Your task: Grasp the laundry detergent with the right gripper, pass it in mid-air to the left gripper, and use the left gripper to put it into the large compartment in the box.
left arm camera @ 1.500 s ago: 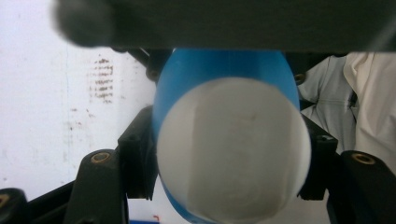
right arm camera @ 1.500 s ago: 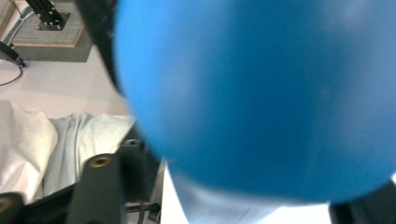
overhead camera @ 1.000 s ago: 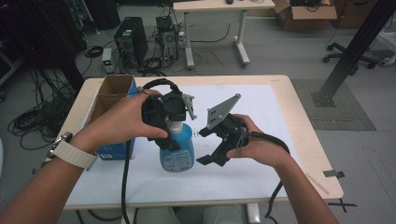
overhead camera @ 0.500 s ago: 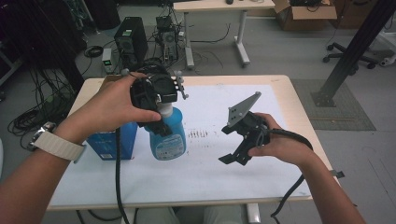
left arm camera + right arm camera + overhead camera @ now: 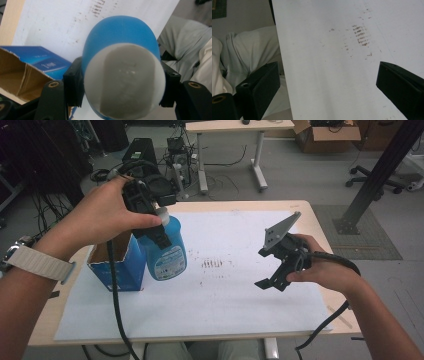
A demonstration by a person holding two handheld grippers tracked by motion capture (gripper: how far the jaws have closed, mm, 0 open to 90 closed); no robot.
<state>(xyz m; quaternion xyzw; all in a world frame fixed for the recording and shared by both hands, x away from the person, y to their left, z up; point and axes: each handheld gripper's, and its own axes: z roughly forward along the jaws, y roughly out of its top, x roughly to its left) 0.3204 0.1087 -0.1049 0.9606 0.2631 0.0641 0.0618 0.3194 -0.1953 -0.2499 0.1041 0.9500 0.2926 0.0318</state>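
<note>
Left tongs (image 5: 159,236) clamp my blue bottle (image 5: 167,247) by its neck, lifted near the tabletop's (image 5: 240,315) left edge beside the box (image 5: 120,265), probably to carry it. Right tongs (image 5: 272,277), spread and empty, hover by the right edge, out of the way.
</note>
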